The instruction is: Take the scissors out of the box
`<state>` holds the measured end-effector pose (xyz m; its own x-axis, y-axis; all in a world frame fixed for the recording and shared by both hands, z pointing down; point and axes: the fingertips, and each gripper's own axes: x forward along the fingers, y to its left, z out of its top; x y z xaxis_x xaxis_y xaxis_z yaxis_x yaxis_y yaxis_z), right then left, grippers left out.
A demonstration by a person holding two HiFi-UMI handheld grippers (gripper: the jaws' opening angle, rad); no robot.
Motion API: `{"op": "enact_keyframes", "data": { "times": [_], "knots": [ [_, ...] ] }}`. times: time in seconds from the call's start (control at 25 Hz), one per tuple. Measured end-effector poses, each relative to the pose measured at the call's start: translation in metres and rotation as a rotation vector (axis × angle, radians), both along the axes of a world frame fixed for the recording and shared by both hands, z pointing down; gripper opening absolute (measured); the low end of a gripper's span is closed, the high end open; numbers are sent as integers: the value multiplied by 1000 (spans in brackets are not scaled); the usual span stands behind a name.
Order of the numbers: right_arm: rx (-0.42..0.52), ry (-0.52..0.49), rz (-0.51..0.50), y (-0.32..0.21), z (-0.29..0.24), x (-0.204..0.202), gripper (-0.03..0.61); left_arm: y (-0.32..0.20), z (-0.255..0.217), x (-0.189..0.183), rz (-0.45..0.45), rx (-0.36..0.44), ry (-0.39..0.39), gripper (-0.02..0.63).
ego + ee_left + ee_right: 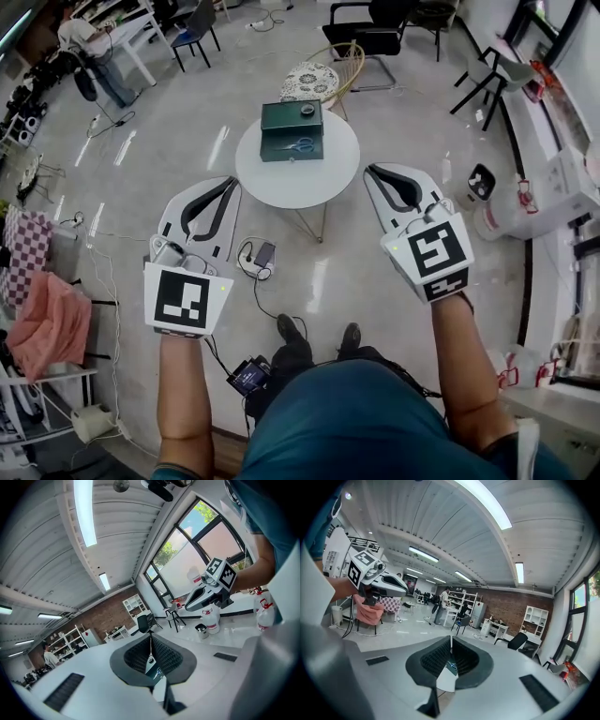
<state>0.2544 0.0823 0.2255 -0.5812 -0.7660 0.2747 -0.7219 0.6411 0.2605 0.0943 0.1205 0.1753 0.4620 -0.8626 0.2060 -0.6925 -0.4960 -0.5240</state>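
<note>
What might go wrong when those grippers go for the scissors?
1. The scissors lie flat in the green box, so the jaws may slip off them or shove the box across the round table.
2. The left gripper and right gripper are both shut and must open first.

L gripper (232,182) & R gripper (371,170): smooth matt white plastic shells. Inner pads (136,656) are black, ribbed, matt, rubbery-looking. Marker cube (183,298) on each: flat matt b/w print.

Ahead of the fingertips, table (281,187): smooth white top w/ slight sheen, thin brassy metal legs. Box (292,120) on it: dark green, prob. painted metal, semi-gloss. Scissors (300,145): blue plastic-looking handles; blades too small to judge.

Floor (169,159) round the fingers: polished, glossy, mirrors light streaks.

Beyond the box, chair (311,82): thin wire-like frame, patterned cloth seat. Far left of the L fingers, pink cloth (47,323): soft, creased.
</note>
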Motion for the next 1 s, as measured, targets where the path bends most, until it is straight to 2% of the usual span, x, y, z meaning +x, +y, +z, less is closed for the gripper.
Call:
{"op": "enact_keyframes", "data": {
  "times": [0.56,1.0],
  "knots": [
    [-13,41,94,-47,2,-99,40,-66,9,-104,99,-14,39,21],
    [7,68,120,-61,-10,-169,40,-82,3,-176,131,7,71,21]
  ]
}}
